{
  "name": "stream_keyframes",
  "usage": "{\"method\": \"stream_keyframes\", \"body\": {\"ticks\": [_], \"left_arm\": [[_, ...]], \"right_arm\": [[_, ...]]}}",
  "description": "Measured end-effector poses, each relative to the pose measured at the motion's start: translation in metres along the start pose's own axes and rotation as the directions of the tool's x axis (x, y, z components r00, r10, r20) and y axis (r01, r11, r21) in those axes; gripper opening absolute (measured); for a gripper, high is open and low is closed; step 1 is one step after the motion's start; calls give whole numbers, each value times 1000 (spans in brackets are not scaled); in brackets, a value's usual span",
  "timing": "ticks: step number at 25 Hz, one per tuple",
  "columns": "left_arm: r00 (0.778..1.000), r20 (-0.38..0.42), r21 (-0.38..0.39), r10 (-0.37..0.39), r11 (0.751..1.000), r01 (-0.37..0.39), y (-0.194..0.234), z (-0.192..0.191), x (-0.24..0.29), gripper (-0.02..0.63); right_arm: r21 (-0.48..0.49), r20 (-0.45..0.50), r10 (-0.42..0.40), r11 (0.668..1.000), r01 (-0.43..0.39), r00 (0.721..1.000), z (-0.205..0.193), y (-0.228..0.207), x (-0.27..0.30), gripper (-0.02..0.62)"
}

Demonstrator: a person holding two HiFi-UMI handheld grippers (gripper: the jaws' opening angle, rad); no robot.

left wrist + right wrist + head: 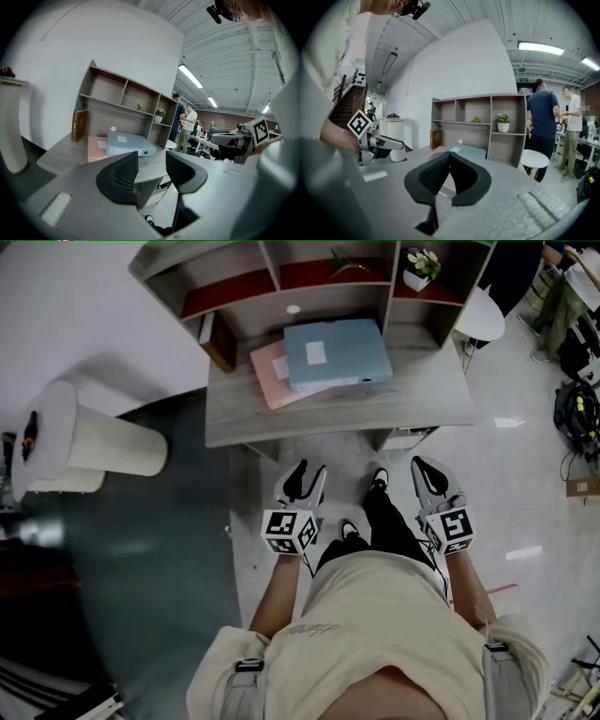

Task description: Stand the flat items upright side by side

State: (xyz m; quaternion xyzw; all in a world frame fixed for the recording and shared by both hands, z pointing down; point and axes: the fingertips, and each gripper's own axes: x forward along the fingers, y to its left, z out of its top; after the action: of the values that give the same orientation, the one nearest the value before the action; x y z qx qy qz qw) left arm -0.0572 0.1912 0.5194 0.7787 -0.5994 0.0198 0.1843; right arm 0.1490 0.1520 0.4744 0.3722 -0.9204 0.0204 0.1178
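**Q:** so where are the files right now?

**A:** both lying flat on the bench (pixel 281 418). The blue file (pixel 337 352) sits on top of the pink file (pixel 267 376), right in front of the shelf unit (pixel 328 296). A brown book (pixel 221 339) stands at the unit's left end, and there's a little potted plant (pixel 422 263) in the right cubby.

**Q:** and the tongs?

**A:** the left tongs (pixel 309 471) are partly open with nothing between them. The right tongs (pixel 420 465) are pinched together and empty. Both hang over the floor, short of the bench's near edge and well apart from the files.
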Motion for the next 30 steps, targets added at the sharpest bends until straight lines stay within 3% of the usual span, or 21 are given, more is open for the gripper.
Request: {"method": "stream_keyframes", "body": {"ticks": [14, 23, 30], "left_arm": [[999, -42, 34, 16, 999, -15, 37, 53, 90, 206], [999, -29, 47, 39, 998, -38, 47, 94, 159, 207], [993, -52, -12, 104, 994, -105, 65, 96, 193, 207]], "right_arm": [[44, 53, 58, 997, -61, 997, 20, -60, 109, 3], [-8, 55, 89, 996, -89, 995, 27, -114, 163, 3], [16, 74, 130, 991, -131, 989, 37, -145, 208, 3]]}}
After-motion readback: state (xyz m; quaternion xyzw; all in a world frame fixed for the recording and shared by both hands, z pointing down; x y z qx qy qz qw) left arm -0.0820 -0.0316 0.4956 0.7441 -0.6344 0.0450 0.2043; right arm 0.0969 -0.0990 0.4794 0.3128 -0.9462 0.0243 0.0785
